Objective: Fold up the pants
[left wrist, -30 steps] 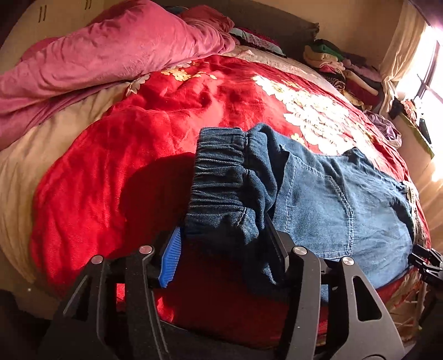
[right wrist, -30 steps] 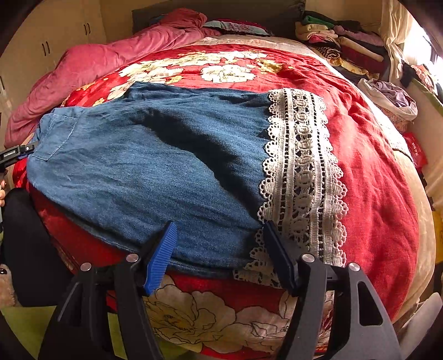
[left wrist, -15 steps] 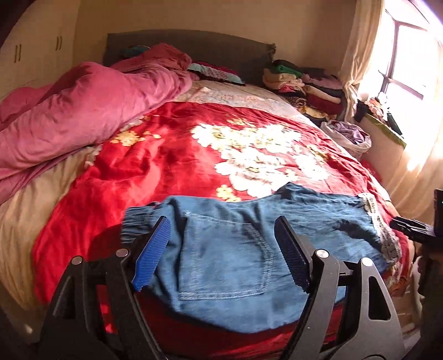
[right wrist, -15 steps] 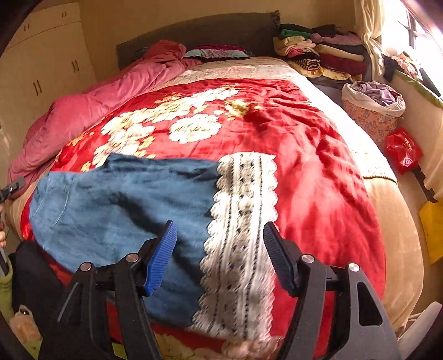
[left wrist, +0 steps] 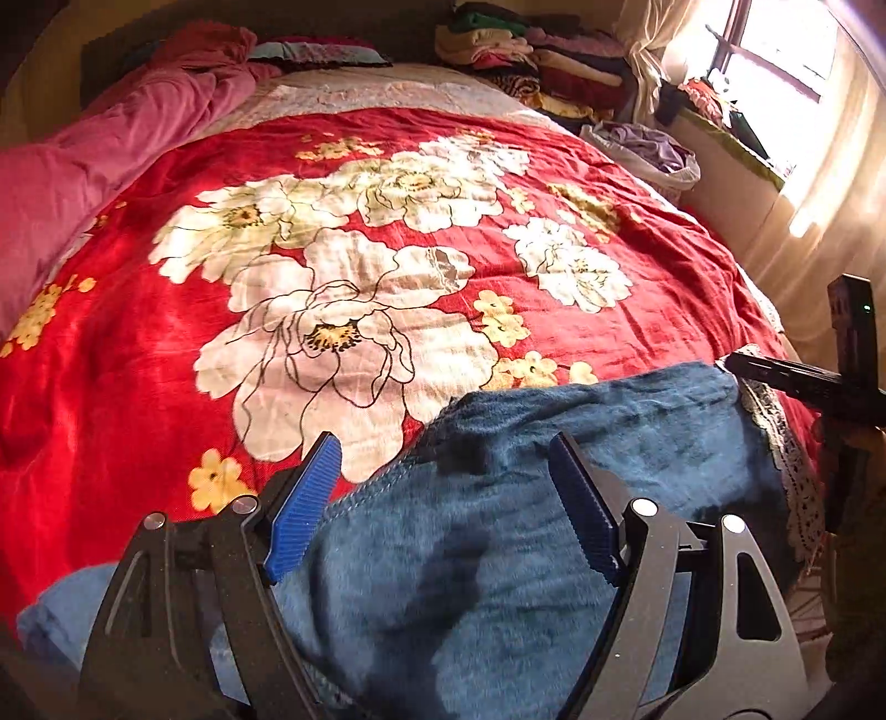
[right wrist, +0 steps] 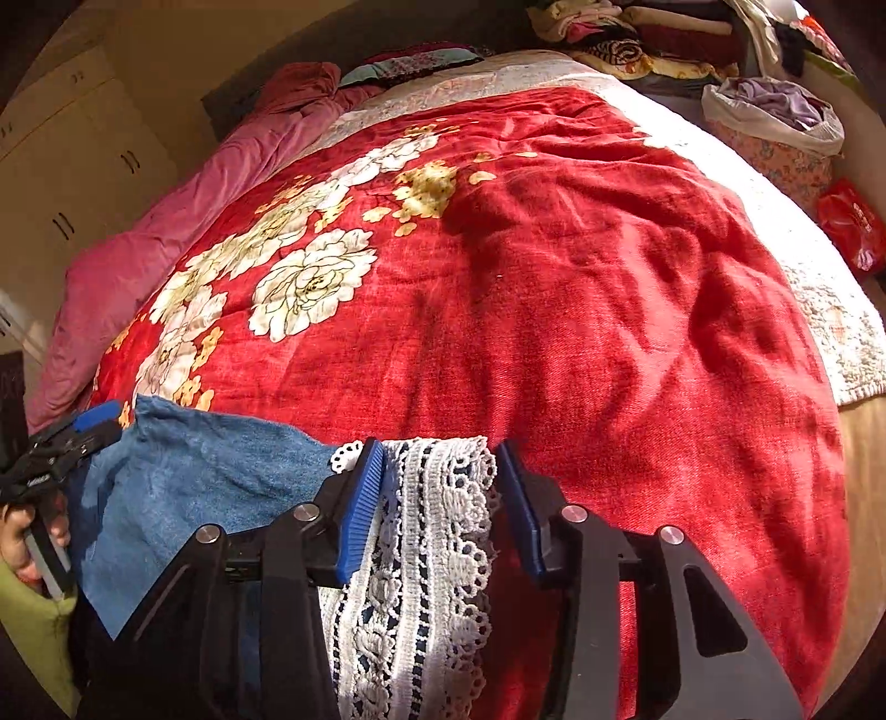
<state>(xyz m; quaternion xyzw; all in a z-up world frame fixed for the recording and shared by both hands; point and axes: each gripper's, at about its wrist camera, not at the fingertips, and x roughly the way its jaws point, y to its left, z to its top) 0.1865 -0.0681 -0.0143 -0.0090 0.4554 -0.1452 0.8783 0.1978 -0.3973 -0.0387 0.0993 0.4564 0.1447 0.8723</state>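
Right now: denim pants [left wrist: 498, 543] lie along the near edge of the bed, on the red floral blanket [left wrist: 343, 266].
Pants: blue denim, one end finished with a white lace hem [right wrist: 426, 554]; the cloth looks rumpled under the left tool.
Left gripper [left wrist: 443, 498]: fingers spread wide with blue pads [left wrist: 302, 507] either side of the denim; it grasps nothing that I can see.
Right gripper [right wrist: 440, 498]: fingers straddle the lace hem, pads close beside the lace on both sides; whether they pinch it I cannot tell.
Left wrist view only: window [left wrist: 775, 50] with bright light, curtain [left wrist: 642, 55], and the other tool as a dark shape at the right edge beside the lace.
Right wrist view only: cream wardrobe doors [right wrist: 72, 166] on the far left, a red bag [right wrist: 850, 232] on the floor at right, and the left tool with the person's hand [right wrist: 27, 540] at the left edge, at the denim's far end.
Both views: pink duvet [left wrist: 83, 160] bunched along the far left side, stacked folded clothes [left wrist: 526, 61] by the headboard, a basket of laundry [right wrist: 775, 127] beside the bed.
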